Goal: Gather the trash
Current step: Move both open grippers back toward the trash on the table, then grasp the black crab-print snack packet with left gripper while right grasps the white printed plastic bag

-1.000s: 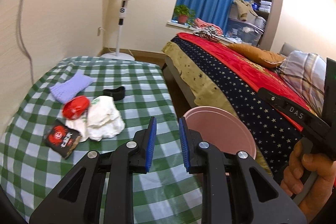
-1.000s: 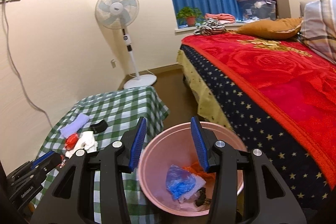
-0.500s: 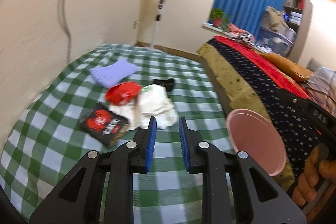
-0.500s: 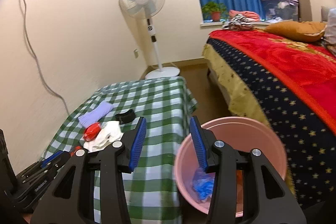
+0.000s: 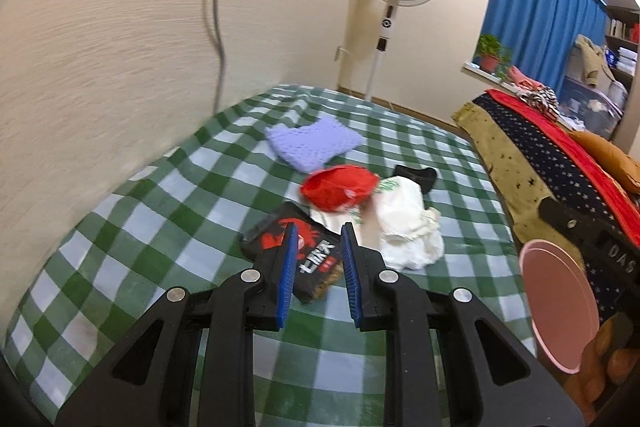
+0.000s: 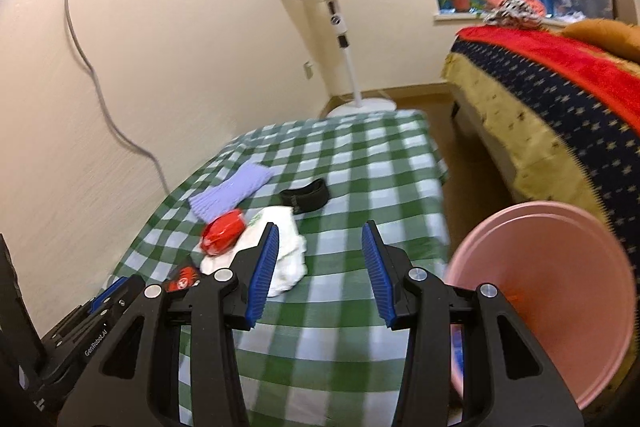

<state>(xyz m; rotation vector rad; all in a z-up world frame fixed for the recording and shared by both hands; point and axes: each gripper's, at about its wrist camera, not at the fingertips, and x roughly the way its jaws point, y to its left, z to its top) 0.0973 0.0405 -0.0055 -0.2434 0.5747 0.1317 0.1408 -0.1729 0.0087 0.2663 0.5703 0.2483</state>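
Ok, both grippers empty. Left gripper has jaws narrowly apart, nothing btwn pads, hovering just above the black snack wrapper w/ red print on the green check tablecloth. Right gripper has a wider gap, also holding nothing, aimed at bare cloth beside the white crumpled paper.

Trash pile sits mid-table: wrapper, red crumpled bag on top of the white paper, all touching. Pink bin is off the table's edge on the bed side, some trash already inside.

Risks, judged:
- wrapper lies flat, so the left gap looks too narrow to straddle it; pads may skid over it or pinch cloth instead & drag the tablecloth
- grabbing the white paper could tip the red bag off
- purple knit cloth and black band prob not trash, could get picked by mistake
- bin is near the right gripper; a swing may knock it.
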